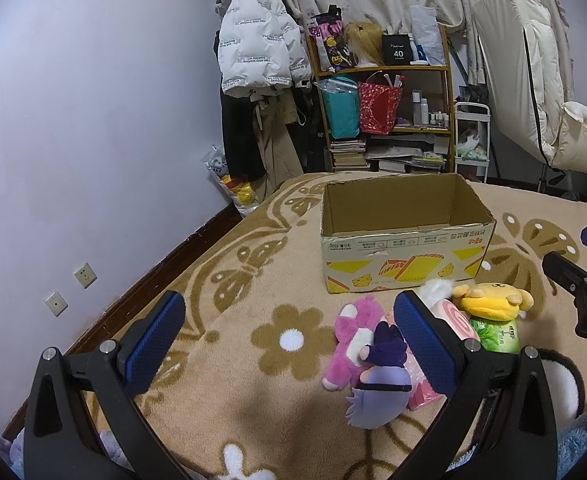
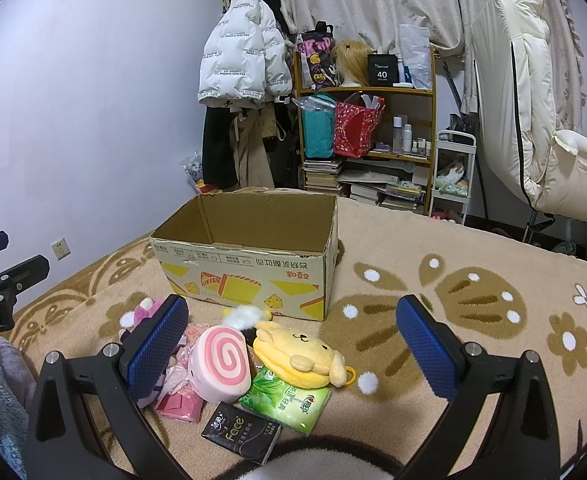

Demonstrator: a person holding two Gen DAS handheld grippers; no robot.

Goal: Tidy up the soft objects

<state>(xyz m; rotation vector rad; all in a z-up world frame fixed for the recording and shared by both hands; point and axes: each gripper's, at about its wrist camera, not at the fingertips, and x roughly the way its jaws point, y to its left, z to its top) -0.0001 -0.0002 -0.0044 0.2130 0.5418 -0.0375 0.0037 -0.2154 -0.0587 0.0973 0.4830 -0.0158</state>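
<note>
An open, empty cardboard box [image 1: 405, 252] [image 2: 253, 268] stands on the bed. In front of it lies a pile of soft things: a pink plush [image 1: 353, 340], a purple plush [image 1: 377, 384], a pink swirl-roll cushion [image 2: 221, 364] [image 1: 455, 322], a yellow dog plush [image 2: 297, 354] [image 1: 489, 300], a green tissue pack [image 2: 289, 398] [image 1: 495, 334], a black tissue pack [image 2: 241, 434] and a pink packet [image 2: 179, 400]. My left gripper [image 1: 289, 340] is open and empty, left of the pile. My right gripper [image 2: 291, 354] is open and empty above the pile.
The beige flowered blanket [image 1: 253, 272] covers the bed. A wall with sockets [image 1: 85, 275] lies left. Behind the bed stand a coat rack [image 1: 257, 56], a cluttered shelf [image 1: 385, 100] and a white chair [image 1: 533, 92].
</note>
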